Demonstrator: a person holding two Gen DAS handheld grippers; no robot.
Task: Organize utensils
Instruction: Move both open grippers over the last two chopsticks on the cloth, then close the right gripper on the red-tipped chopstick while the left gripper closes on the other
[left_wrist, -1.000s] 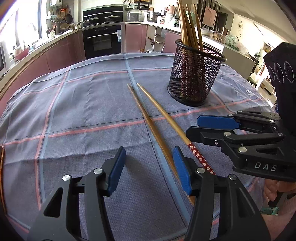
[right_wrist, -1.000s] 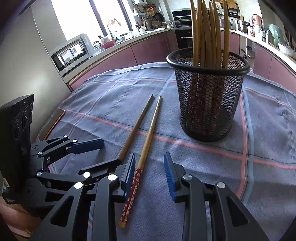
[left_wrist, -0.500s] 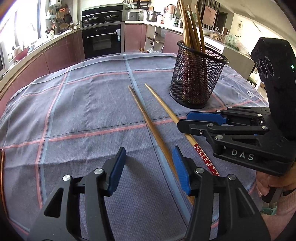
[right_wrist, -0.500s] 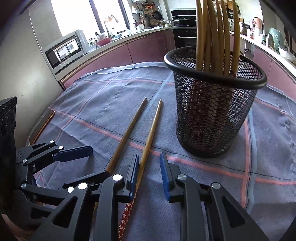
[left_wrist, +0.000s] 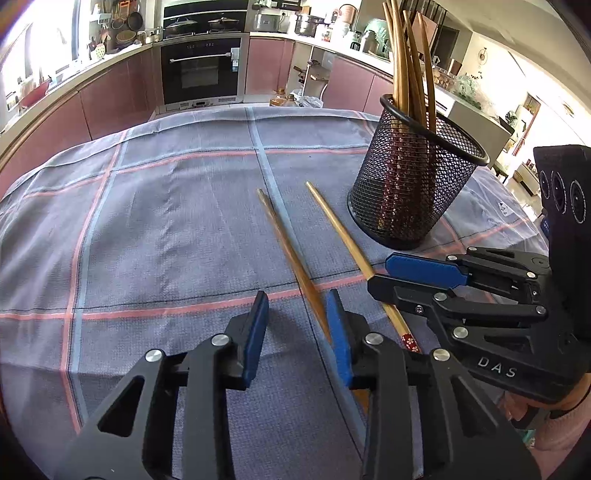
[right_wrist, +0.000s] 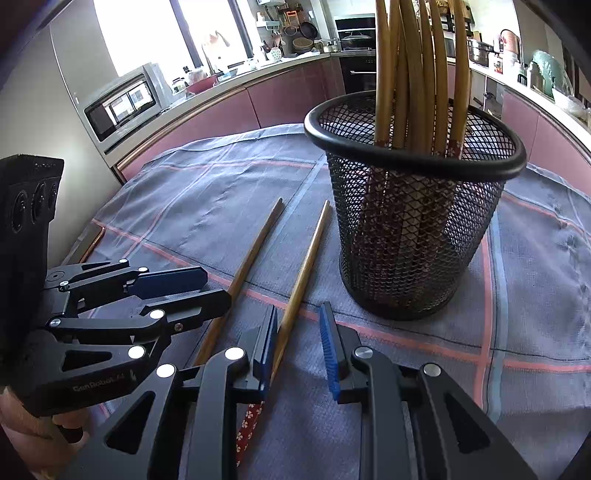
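Two wooden chopsticks lie side by side on the checked cloth. The plain chopstick (left_wrist: 291, 254) runs between the fingers of my left gripper (left_wrist: 295, 317), close to the right pad; the jaws are closing and neither pad presses on it. The chopstick with a red floral end (right_wrist: 295, 299) passes between the fingers of my right gripper (right_wrist: 299, 332), beside the left pad, with a clear gap to the other pad. A black mesh holder (left_wrist: 413, 184) (right_wrist: 406, 240) stands just beyond, with several chopsticks upright in it. Each gripper shows in the other's view: right gripper (left_wrist: 380, 275), left gripper (right_wrist: 212, 286).
The grey-blue tablecloth with pink lines (left_wrist: 166, 229) covers a round table that drops off at the near and left edges. Kitchen counters, an oven (left_wrist: 201, 70) and a microwave (right_wrist: 122, 103) stand behind. A hand (left_wrist: 554, 424) holds the right gripper's handle.
My left gripper has shifted right, so the plain chopstick now lies between its jaws, which have narrowed. My right gripper has come forward along the floral chopstick toward the holder and narrowed slightly.
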